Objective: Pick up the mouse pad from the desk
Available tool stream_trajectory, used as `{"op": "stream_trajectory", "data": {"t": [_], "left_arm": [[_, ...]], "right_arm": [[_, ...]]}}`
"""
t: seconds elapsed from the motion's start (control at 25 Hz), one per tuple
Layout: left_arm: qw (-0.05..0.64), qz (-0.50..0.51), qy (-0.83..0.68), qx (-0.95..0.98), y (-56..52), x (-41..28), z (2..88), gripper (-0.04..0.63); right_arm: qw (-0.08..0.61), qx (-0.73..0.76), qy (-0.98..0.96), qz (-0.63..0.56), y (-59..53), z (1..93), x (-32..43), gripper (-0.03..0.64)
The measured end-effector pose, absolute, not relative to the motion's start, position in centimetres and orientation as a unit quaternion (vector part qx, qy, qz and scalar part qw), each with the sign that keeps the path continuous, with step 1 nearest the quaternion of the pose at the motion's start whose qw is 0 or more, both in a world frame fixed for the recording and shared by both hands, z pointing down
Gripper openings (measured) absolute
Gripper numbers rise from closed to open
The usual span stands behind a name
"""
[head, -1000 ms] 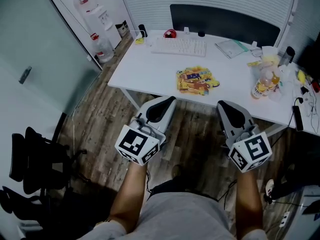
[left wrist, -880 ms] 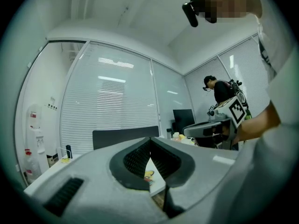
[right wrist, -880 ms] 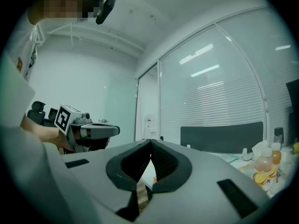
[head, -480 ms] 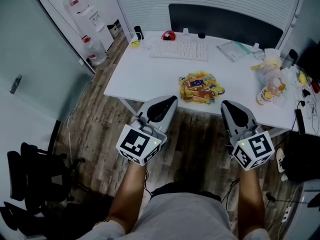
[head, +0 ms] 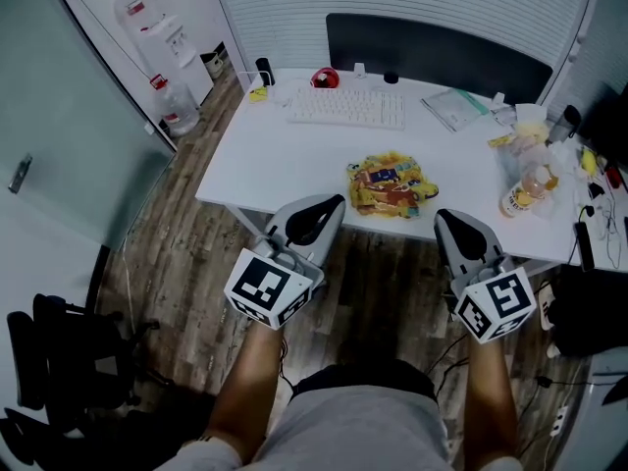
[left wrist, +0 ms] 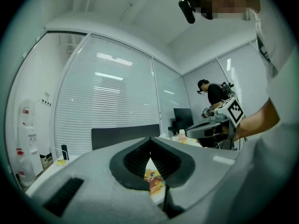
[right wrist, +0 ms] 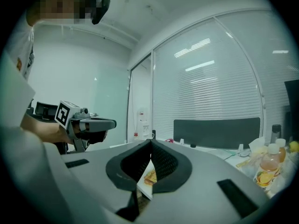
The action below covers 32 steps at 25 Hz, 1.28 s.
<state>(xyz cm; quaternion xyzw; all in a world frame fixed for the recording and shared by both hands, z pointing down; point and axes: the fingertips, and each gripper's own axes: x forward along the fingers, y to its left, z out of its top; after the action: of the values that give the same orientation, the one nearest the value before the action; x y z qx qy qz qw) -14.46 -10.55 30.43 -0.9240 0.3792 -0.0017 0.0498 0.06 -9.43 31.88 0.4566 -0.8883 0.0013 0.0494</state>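
Observation:
The mouse pad (head: 390,183), a yellow and orange printed mat, lies flat near the front edge of the white desk (head: 285,160). Through the jaw gaps it shows as a small patch in the left gripper view (left wrist: 154,180) and in the right gripper view (right wrist: 149,177). My left gripper (head: 334,204) is shut and empty, held just short of the desk's front edge, left of the pad. On the other side my right gripper (head: 444,218) is shut too, its tips at the desk edge just right of the pad. Neither touches it.
A white keyboard (head: 346,109) lies at the desk's back, a dark panel (head: 437,55) behind it. Bottles and cups (head: 522,170) crowd the right end. A water dispenser (head: 163,39) stands far left, a black chair (head: 49,361) near left. A second person (left wrist: 212,93) stands in the distance.
The desk and pad have shifted slightly in the head view as I stepped. Both grippers stay shut, their tips now close to the desk's front edge.

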Motion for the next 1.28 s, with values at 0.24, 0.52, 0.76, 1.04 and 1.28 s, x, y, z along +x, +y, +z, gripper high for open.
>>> {"op": "stream_trajectory", "data": {"t": [0.24, 0.52, 0.76, 1.04, 1.28], "left_arm": [[0.045, -0.007, 0.376, -0.926, -11.3, -13.9, 30.9, 0.015], [0.039, -0.022, 0.383, -0.923, -13.2, -13.2, 31.9, 0.015], [0.013, -0.048, 0.404, -0.913, -16.6, -12.1, 34.2, 0.015], [-0.042, -0.085, 0.444, -0.891, -21.0, -11.0, 38.1, 0.017], [-0.098, -0.105, 0.486, -0.862, -23.9, -11.2, 41.1, 0.017]], "right_arm": [[0.060, 0.462, -0.885, 0.005, -10.2, 32.5, 1.1, 0.012], [0.076, 0.453, -0.888, 0.002, -12.5, 33.6, 1.9, 0.012], [0.106, 0.441, -0.891, -0.006, -16.3, 34.8, 3.0, 0.012], [0.150, 0.418, -0.896, 0.001, -20.7, 37.7, 4.3, 0.014], [0.191, 0.390, -0.901, 0.018, -23.5, 40.9, 4.7, 0.015]]}}
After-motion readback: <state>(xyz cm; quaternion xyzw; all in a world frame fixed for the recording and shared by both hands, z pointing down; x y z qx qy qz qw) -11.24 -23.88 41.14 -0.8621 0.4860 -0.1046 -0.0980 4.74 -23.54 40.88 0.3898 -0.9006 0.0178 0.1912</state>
